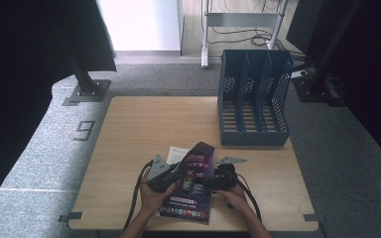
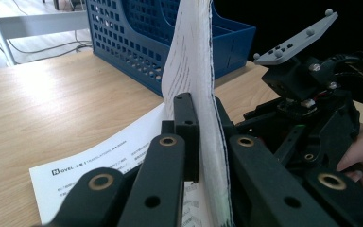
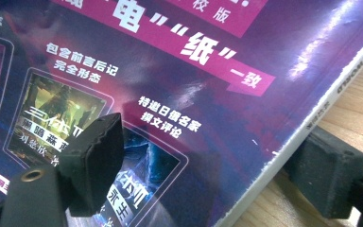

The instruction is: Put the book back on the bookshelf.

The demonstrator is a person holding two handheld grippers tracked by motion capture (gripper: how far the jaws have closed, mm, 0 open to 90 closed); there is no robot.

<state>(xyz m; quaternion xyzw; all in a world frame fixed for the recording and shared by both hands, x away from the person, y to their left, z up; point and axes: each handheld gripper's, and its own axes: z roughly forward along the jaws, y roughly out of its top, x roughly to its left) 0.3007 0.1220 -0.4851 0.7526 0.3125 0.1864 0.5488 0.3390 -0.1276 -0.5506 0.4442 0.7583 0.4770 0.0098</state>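
Lower centre of the high view: both hands meet over the bench [image 1: 129, 129] front edge. Left tongs [image 1: 164, 174] pinch the purple magazine [image 1: 193, 181], tilting its top edge up; right tongs [image 1: 217, 179] straddle its spine, spread, beside it.

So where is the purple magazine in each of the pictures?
High view: the purple magazine lies at the table's near edge, between the two hand-held grippers, its far part lifted.
Left gripper view: its white page edge rises at centre, between the jaws.
Right gripper view: its glossy cover fills the upper left, one jaw over it, one under.
Shared landmark: the blue file rack in the high and left gripper views.
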